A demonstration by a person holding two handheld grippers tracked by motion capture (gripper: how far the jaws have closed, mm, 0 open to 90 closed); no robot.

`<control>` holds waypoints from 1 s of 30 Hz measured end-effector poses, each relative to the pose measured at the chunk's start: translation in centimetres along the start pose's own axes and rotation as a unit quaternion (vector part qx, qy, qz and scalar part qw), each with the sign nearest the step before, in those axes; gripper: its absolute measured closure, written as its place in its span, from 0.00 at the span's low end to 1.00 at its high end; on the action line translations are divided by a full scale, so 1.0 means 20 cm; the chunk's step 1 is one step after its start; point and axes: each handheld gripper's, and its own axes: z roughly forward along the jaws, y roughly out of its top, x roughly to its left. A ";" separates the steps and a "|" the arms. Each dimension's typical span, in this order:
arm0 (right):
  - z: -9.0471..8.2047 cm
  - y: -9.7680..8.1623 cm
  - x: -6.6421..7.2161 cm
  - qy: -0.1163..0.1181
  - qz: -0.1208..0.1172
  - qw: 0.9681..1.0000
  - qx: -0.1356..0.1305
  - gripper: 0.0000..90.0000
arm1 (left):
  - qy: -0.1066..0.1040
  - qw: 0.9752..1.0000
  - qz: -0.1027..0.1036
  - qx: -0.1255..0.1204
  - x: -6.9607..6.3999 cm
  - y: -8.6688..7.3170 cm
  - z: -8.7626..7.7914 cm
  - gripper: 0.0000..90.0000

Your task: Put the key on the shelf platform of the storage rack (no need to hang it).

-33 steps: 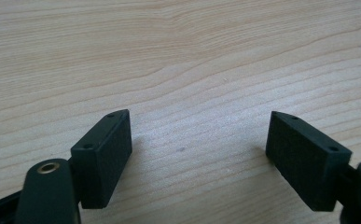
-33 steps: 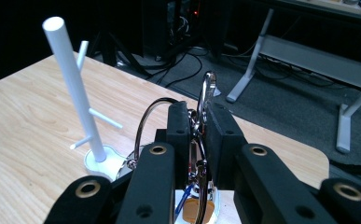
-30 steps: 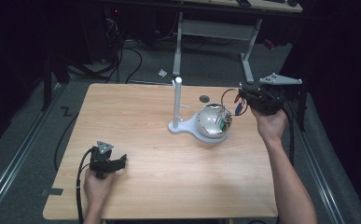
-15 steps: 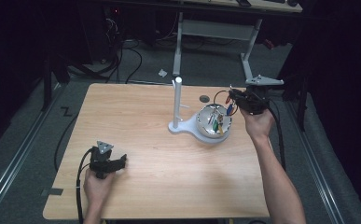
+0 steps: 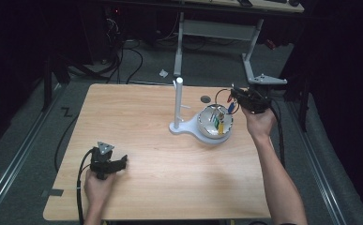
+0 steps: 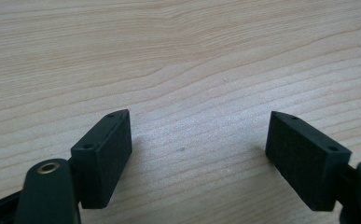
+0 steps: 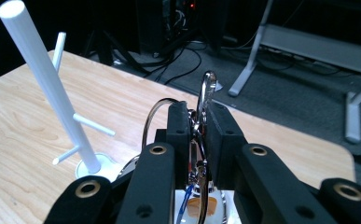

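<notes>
Keyring (image 7: pixel 205 100) clamped upright in the right gripper (image 7: pixel 199 121), above the bowl (image 5: pixel 206 123).

High view: right gripper (image 5: pixel 235 99) at the bowl's far edge beside the white stand (image 5: pixel 179 105); small coloured tags hang blurred. Left gripper (image 5: pixel 118 163) rests on the table (image 5: pixel 137 117). Left gripper view: jaws wide apart, empty. Right gripper view: the ring's lower part is hidden between the jaws.

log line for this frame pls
left gripper: open, idle on table | right gripper: shut on key ring, above bowl | stand: bare

The bowl (image 5: pixel 214 123) sits right of the peg stand (image 5: pixel 178 105) on the table (image 5: pixel 137 117).
</notes>
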 end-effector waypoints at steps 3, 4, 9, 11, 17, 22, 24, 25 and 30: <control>-0.01 0.02 0.00 -0.002 -0.007 1.000 -0.003 0.90 | 0.000 1.000 0.000 0.000 0.00 0.00 0.00 0.26; 0.00 0.02 0.00 -0.002 -0.005 1.000 -0.003 0.90 | 0.000 1.000 0.000 0.000 0.00 0.00 0.00 0.26; 0.02 0.02 0.00 -0.002 -0.005 1.000 0.002 0.90 | -0.001 1.000 0.000 0.000 0.00 0.00 0.00 0.25; 0.03 0.01 0.01 0.001 -0.002 1.000 0.004 0.90 | -0.002 1.000 -0.001 0.000 0.00 0.00 0.00 0.25; 0.09 -0.06 0.03 0.008 0.000 1.000 0.018 0.90 | -0.002 1.000 -0.001 0.000 0.00 0.00 0.00 0.25; 0.12 -0.11 0.03 0.014 0.007 0.999 0.029 0.90 | -0.002 1.000 -0.001 0.000 0.00 0.00 0.00 0.25; 0.14 -0.13 0.04 0.015 0.007 0.999 0.033 0.90 | -0.002 1.000 -0.001 0.000 0.00 0.00 0.00 0.25; 0.14 -0.14 0.04 0.016 0.008 0.999 0.035 0.90 | -0.002 1.000 -0.001 0.000 0.00 0.00 0.00 0.25; 0.16 -0.17 0.04 0.020 0.011 0.999 0.040 0.90 | -0.001 1.000 -0.001 0.000 0.00 0.00 0.00 0.25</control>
